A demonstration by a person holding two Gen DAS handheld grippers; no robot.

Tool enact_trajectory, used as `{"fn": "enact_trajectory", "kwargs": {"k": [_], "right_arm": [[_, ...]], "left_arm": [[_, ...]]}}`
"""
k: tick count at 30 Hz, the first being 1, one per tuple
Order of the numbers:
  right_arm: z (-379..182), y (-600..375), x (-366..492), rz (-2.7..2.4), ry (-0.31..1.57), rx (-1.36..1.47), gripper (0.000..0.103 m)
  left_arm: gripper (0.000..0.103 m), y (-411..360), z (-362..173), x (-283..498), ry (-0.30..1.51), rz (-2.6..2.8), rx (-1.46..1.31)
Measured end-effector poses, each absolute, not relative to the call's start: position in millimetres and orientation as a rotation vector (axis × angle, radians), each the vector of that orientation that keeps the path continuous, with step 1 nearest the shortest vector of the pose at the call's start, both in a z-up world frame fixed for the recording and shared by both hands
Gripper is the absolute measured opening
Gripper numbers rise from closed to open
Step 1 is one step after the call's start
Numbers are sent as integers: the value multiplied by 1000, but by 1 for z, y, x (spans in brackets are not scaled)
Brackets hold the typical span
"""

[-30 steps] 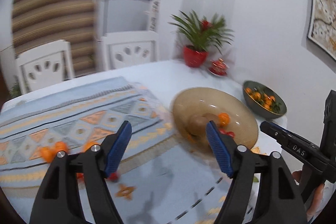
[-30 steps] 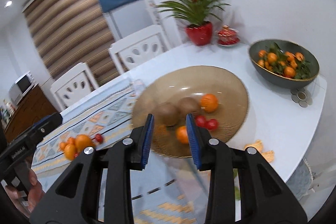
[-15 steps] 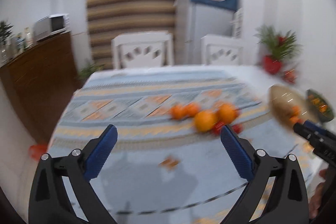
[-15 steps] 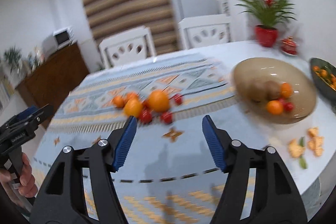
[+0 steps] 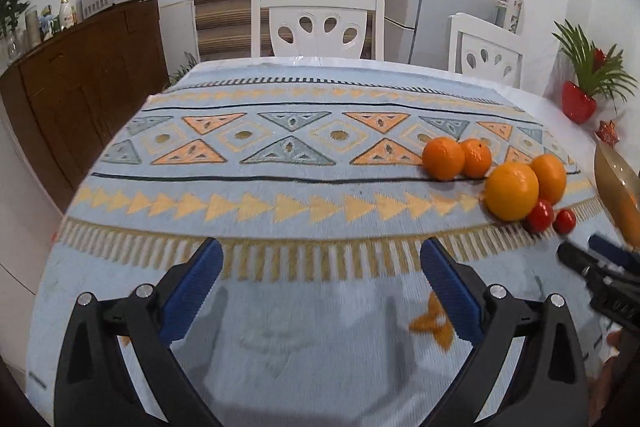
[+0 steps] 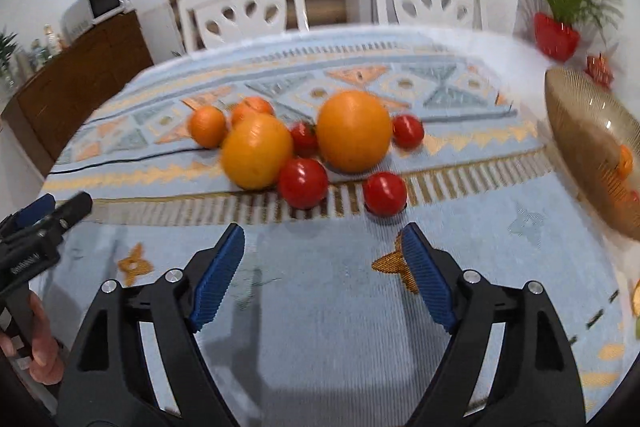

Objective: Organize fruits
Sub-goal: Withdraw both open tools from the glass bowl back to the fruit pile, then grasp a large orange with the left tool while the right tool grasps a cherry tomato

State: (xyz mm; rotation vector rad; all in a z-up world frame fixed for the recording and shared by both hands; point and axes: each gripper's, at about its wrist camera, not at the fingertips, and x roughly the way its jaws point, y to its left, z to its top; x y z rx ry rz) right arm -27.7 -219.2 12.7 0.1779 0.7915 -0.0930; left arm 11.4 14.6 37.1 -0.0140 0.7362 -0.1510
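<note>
- Left gripper [image 5: 320, 279]: jaws spread wide, holding nothing.
- Right gripper [image 6: 323, 259]: jaws wide apart, also holding nothing.
- Oranges [image 6: 354, 131] and tomatoes [image 6: 303, 183] cluster on the tablecloth [image 6: 320, 307], near the amber bowl [image 6: 588, 131] at its right edge.

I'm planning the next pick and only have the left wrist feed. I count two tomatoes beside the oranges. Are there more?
Observer: Yes, the right wrist view shows four: near-left tomato, near-right tomato, middle tomato between the two big oranges, and far-right tomato.
Operator: Is the right gripper free?
Observer: Yes. The right gripper is open and empty, just short of the two near tomatoes.
</note>
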Motion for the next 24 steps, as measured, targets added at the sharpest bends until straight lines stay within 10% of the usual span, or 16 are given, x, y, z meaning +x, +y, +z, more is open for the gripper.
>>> {"fn": "enact_trajectory", "kwargs": {"k": [24], "right_arm": [[42,-249,-26,-87,767,81,80]], "left_arm": [[98,-53,90,20,857,-440,-108]]}}
